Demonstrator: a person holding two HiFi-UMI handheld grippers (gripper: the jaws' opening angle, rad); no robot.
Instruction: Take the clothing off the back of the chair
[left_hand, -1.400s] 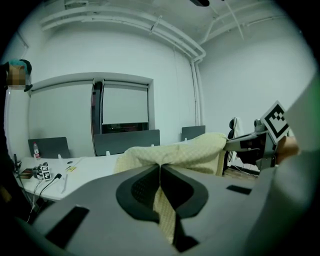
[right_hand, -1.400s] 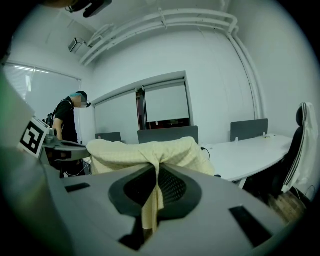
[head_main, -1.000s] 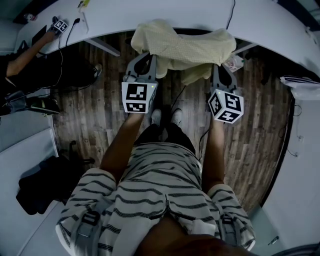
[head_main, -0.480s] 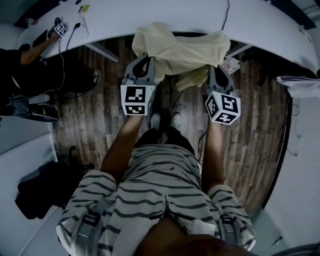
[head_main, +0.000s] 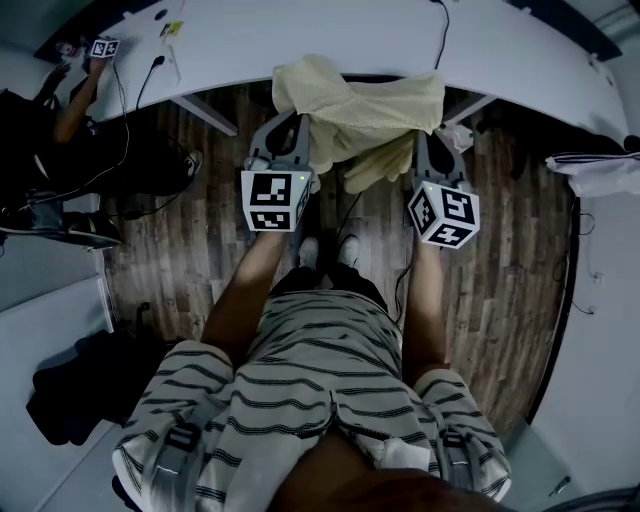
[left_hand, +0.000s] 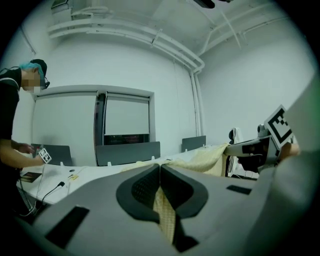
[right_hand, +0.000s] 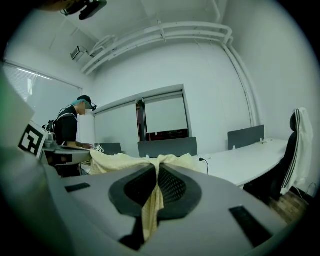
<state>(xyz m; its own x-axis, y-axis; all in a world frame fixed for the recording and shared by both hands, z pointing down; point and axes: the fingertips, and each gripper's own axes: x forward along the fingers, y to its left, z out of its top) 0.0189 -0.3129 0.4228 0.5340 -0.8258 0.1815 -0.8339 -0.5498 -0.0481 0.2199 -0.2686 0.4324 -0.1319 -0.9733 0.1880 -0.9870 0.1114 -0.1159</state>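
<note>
We are looking at a long white desk (head_main: 330, 40) curving above a wooden floor (head_main: 510, 270). At the desk's left end, a person in dark clothes (head_main: 40, 140) is reaching onto it. A black cable (head_main: 444, 35) is trailing across the desk, grey divider panels (left_hand: 127, 152) are standing along it, and a dark bundle (head_main: 70, 385) is lying well away from it.

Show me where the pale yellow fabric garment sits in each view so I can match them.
Head view: pale yellow fabric garment at top centre, stretched between left tool and right tool.
Left gripper view: garment bottom centre, pinched in the shut jaws, running right.
Right gripper view: garment bottom centre, pinched in the shut jaws, spreading left.
Shared landmark: long white desk.
</note>
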